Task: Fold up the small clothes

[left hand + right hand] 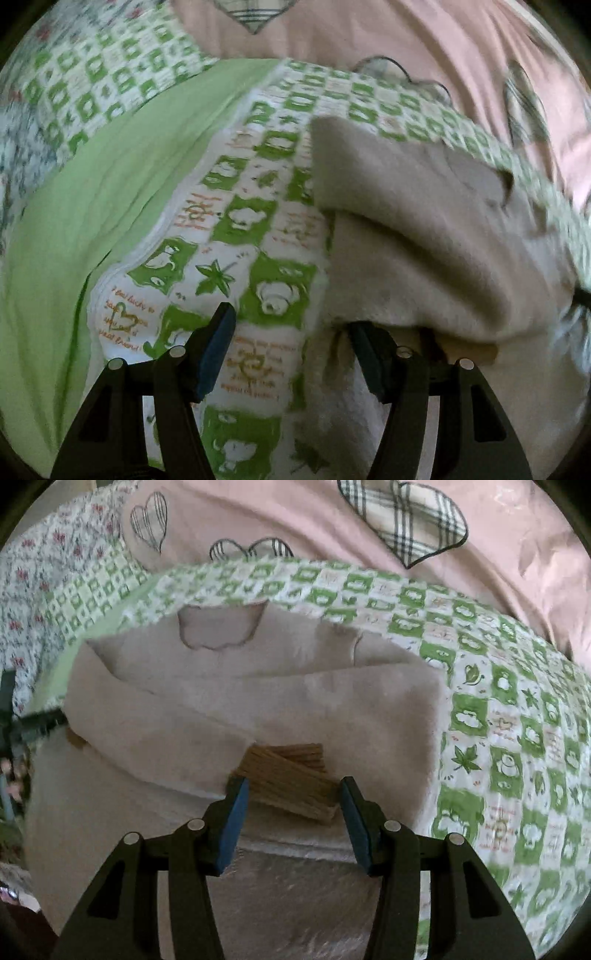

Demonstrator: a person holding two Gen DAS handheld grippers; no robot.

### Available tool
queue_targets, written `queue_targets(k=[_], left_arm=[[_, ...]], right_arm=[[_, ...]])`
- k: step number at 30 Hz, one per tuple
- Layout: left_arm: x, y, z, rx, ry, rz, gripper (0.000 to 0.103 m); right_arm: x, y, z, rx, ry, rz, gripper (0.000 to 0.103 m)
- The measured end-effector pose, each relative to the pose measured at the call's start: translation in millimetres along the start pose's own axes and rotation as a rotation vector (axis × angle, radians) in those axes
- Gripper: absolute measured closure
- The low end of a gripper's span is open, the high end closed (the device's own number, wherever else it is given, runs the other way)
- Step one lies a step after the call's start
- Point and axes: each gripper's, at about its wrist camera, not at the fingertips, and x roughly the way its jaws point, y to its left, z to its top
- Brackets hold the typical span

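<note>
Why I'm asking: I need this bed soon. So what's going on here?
A person is folding a fluffy beige garment laid on a green patterned quilt, with a tool in each hand. The right tool appears to grip the garment's brown ribbed cuff. The left tool stands open at the garment's edge, holding nothing.

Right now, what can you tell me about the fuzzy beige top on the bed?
The beige top looks soft and fleecy, a pale pinkish beige. It lies on the green-and-white checked blanket, partly folded, with one layer turned across its middle. A brown ribbed cuff sits between the right gripper fingers, which frame it closely; whether the pads press it is unclear. A cloud-shaped outline shows near the far end. In the left wrist view the left gripper is open beside the top's edge.
</note>
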Motion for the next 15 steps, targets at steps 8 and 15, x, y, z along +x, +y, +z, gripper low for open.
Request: queue_targets(k=[8,15], left_arm=[[-1,-3,-2,-0.030,-0.010,0.019,0.040],[-3,-3,-4,-0.018,-0.011,0.018,0.042]], right_arm=[[-2,-8,-2,0.057,-0.012,0.078,0.056],[-41,-8,-3,0.180,-0.038,0.218,0.093]])
